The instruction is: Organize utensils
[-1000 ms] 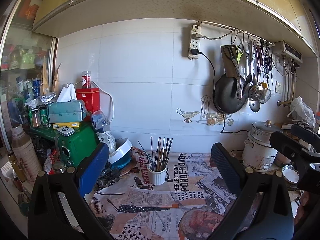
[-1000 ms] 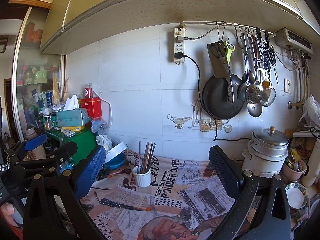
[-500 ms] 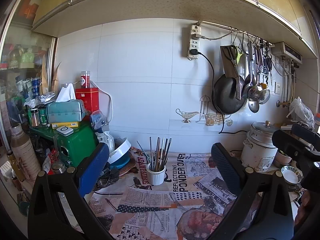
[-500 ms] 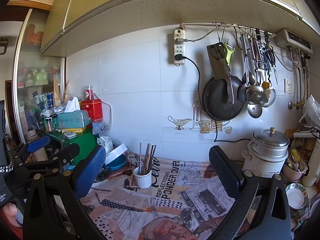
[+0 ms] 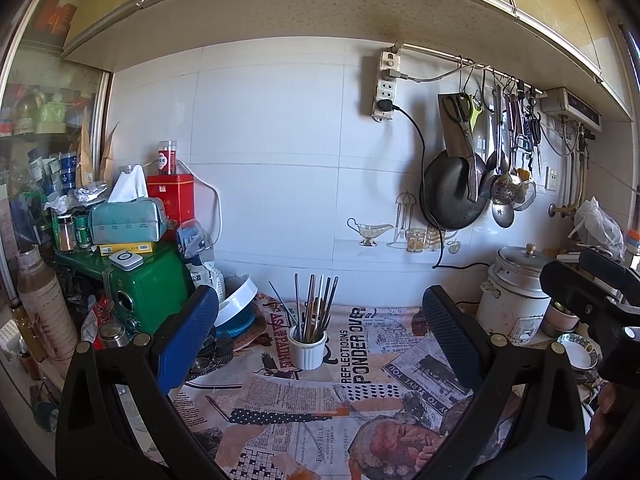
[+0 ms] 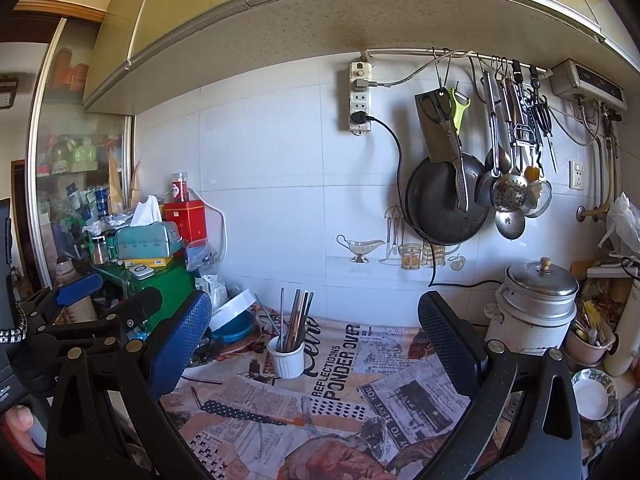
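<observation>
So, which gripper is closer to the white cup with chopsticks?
Hard to tell, perhaps left. Left gripper faces the white cup almost centred; right gripper has it left of centre.

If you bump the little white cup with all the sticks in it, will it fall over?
Maybe. The white cup is short and the chopsticks rise far above its rim, so it is probably top-heavy. It looks ceramic, so it could chip. The chopsticks stand loose and would likely rattle and spill out.
</observation>
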